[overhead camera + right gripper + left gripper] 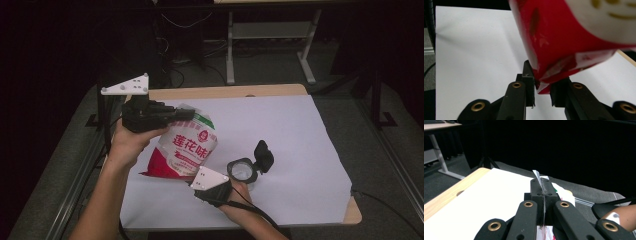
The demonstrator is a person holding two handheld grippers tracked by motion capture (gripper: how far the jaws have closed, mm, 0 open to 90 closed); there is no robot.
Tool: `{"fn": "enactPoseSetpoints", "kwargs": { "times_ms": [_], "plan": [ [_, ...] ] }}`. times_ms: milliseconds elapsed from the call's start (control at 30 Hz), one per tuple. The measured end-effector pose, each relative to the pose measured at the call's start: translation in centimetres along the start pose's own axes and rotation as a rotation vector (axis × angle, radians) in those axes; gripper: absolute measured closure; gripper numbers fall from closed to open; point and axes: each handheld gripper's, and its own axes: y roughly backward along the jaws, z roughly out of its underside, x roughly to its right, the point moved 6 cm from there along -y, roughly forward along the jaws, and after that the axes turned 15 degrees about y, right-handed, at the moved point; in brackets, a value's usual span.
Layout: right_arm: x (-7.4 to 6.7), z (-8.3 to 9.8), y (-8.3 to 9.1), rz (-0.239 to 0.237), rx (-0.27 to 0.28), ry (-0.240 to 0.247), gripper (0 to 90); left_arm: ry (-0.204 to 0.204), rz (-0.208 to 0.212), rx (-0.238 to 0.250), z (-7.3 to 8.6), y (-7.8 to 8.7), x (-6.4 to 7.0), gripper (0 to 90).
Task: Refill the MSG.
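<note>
two hand-held grippers share one pouch (187, 145) in the high view: the left hand-held gripper (186, 114) is clamped on its top edge at 12 o'clock, the right hand-held gripper (196, 176) meets its bottom corner at 6, long axis tilted above the table (280, 150), with an open-lidded jar (243, 171), contents unclear, at the pouch's 4 o'clock. in the left gripper view the jaws are pressed together on the thin pouch edge (539, 180). in the right gripper view the red pouch corner (544, 86) sits between narrowly parted jaws; whether they pinch it i cannot tell.

The red-and-white pouch (186, 147) bears large red Chinese characters reading 莲花味; smaller print is illegible.
</note>
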Motion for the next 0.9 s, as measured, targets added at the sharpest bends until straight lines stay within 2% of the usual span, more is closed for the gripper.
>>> {"fn": "enactPoseSetpoints", "kwargs": {
  "times_ms": [67, 267, 400, 500, 900],
  "plan": [
    [-0.3, -0.1, -0.2, -0.013, 0.002, -0.001, 77.0, 0.004, 0.007, -0.019, 0.0, -0.6, -0.1, 90.0],
    [-1.0, 0.0, -0.4, -0.01, 0.006, 0.018, 77.7, 0.004, 0.009, -0.079, 0.0, -2.1, 0.0, 90.0],
    [-1.3, -0.1, -0.5, -0.011, 0.007, 0.031, 77.9, -0.004, 0.007, -0.114, 0.1, -3.1, 0.0, 90.0],
    [-1.5, -0.1, -0.5, -0.02, 0.007, 0.024, 77.9, -0.015, 0.007, -0.147, 0.1, -3.8, 0.1, 90.0],
    [-1.5, 1.0, 0.5, -0.059, 0.029, 0.013, 78.1, -0.029, 0.018, -0.215, 0.0, -7.0, 0.8, 90.0]
  ]
}}
